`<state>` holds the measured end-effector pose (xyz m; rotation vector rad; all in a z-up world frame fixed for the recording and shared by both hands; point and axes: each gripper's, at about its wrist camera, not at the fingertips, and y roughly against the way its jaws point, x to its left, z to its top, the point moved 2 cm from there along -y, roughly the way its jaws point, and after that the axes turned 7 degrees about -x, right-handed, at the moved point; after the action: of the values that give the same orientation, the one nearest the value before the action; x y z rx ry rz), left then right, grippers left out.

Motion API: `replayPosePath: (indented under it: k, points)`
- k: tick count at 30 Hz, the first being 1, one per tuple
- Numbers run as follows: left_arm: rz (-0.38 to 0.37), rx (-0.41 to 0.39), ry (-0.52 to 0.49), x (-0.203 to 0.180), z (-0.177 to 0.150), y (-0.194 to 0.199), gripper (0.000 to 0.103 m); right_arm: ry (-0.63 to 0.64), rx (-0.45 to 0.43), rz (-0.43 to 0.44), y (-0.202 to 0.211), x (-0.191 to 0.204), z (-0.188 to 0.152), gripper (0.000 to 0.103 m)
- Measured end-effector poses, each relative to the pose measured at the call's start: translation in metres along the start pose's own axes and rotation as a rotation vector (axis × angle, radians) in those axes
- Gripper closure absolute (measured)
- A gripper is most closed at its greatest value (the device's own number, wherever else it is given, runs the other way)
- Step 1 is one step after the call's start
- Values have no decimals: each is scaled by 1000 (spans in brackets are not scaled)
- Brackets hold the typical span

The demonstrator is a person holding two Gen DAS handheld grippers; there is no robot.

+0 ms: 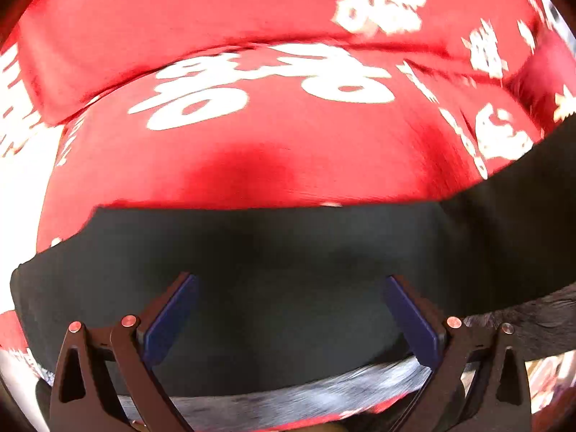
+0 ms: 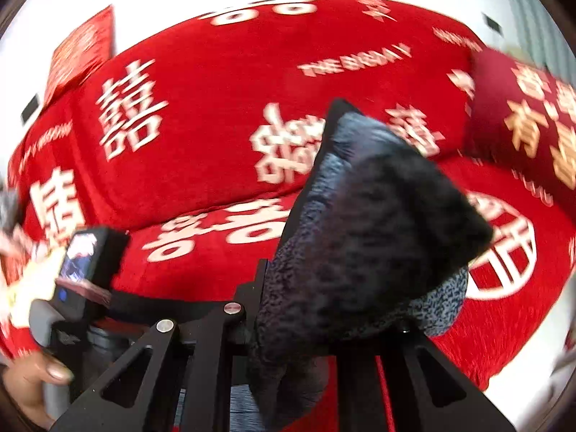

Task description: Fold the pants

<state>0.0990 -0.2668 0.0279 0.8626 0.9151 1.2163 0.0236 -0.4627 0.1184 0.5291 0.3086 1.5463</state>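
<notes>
The black pants [image 1: 288, 248] lie in a wide band across a red cover, and a strip of their grey fleece lining [image 1: 324, 385] shows along the near edge. My left gripper [image 1: 293, 309] hovers over this band, open, with its blue pads [image 1: 172, 320] far apart and nothing pinched between them. In the right wrist view a bunched end of the pants [image 2: 370, 223], dark outside and fleecy inside, stands up from my right gripper [image 2: 309, 327]. That gripper is shut on the fabric, which hides its fingertips.
A red sofa cover [image 2: 216, 151] with large white characters fills both views. A red cushion [image 2: 522, 118] with gold characters leans at the right. At the lower left a person's hand [image 2: 28, 378] holds the other gripper's camera unit [image 2: 86, 262]. White wall lies behind.
</notes>
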Motion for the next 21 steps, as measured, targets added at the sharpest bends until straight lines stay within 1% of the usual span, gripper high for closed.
replayPosePath:
  k: [3,4,5,6,7,9,11,14,17,20,21]
  points:
    - [-24,-34,122,70,1,23,0,114,-7,12,-3,59,1,86]
    - [-20,-44,158,93,0,29,0,156,-9,19,-4,79,-1,86]
    - [-4,-58,206,127,-4,35,0,216,-10,26,-6,108,-5,86]
    - [11,-67,248,152,-8,40,0,249,-10,29,-9,122,-8,86]
    - [22,-73,285,174,-14,44,0,323,-8,31,-13,150,-16,86]
    - [47,-65,371,223,-30,46,0,437,-4,25,-21,190,-36,86]
    - [65,-33,431,261,-51,45,0,537,11,15,-30,218,-61,86]
    - [70,-18,461,290,-77,44,0,688,68,-7,-46,249,-108,87]
    - [43,-11,466,299,-93,41,0,841,142,-62,-60,264,-151,87]
    - [9,2,437,283,-96,34,0,969,151,-119,-65,270,-170,86]
    - [-2,3,421,277,-96,32,0,996,158,-125,-63,271,-172,81]
